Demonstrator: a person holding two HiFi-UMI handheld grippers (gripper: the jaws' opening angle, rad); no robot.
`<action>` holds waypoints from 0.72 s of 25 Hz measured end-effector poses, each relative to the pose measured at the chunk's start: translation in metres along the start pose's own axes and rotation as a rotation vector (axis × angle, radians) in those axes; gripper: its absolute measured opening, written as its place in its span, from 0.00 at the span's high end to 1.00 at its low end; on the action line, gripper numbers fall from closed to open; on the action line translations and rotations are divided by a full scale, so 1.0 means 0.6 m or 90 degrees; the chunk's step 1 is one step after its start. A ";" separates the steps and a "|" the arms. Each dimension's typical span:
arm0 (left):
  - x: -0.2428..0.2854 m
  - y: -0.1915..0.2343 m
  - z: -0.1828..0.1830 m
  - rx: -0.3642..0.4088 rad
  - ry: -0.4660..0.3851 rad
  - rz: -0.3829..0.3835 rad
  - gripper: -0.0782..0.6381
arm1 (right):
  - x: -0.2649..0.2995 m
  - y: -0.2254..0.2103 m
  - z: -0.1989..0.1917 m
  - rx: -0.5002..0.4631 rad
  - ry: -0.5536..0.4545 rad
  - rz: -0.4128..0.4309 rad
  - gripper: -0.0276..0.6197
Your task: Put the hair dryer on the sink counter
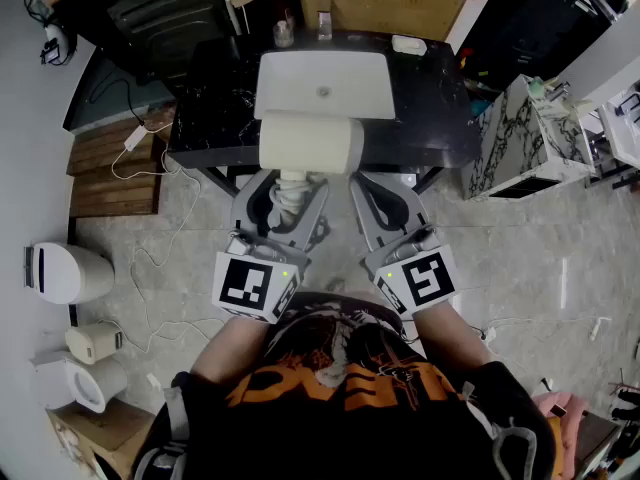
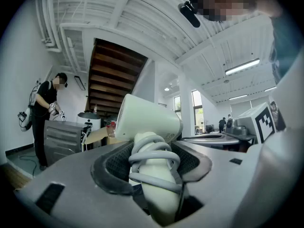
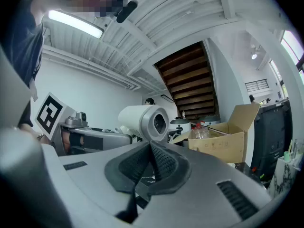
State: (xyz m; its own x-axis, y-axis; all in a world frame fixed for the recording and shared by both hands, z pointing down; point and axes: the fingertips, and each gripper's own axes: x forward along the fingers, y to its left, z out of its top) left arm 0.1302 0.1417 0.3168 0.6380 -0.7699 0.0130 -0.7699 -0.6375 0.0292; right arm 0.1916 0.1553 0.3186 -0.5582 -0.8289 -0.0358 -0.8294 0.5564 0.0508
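Observation:
A white hair dryer (image 1: pixel 308 144) hangs in front of the black sink counter (image 1: pixel 205 108), just before the white basin (image 1: pixel 325 83). Its grey cord is wound round the handle (image 1: pixel 290 193). My left gripper (image 1: pixel 290 192) is shut on that handle, with the barrel pointing right. In the left gripper view the hair dryer (image 2: pixel 149 120) stands upright between the left gripper's (image 2: pixel 154 167) dark pads. My right gripper (image 1: pixel 378 190) hovers just right of the dryer, shut, with nothing in it. In the right gripper view the right gripper's (image 3: pixel 149 151) pads meet, and the hair dryer (image 3: pixel 145 121) shows its nozzle behind them.
An open cardboard box (image 1: pixel 380 3) stands at the counter's back, with a small bottle (image 1: pixel 284 34) and a soap dish (image 1: pixel 408 45) beside the basin. A marble-patterned cabinet (image 1: pixel 520 138) is at the right. White bins (image 1: pixel 65 273), planks (image 1: pixel 115 168) and cables lie on the floor at the left.

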 end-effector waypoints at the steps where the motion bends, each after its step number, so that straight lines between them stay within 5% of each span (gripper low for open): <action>1: 0.000 0.001 0.000 0.000 -0.001 0.001 0.52 | 0.000 0.000 0.000 0.000 0.000 0.000 0.94; 18: 0.016 -0.013 0.005 0.006 0.000 0.032 0.52 | -0.015 -0.030 0.004 0.035 -0.042 0.029 0.92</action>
State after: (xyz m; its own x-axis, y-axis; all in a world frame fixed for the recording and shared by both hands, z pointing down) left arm 0.1421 0.1391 0.3136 0.5982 -0.8012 0.0147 -0.8014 -0.5979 0.0184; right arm 0.2118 0.1528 0.3157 -0.5948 -0.7976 -0.1002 -0.8016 0.5978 -0.0003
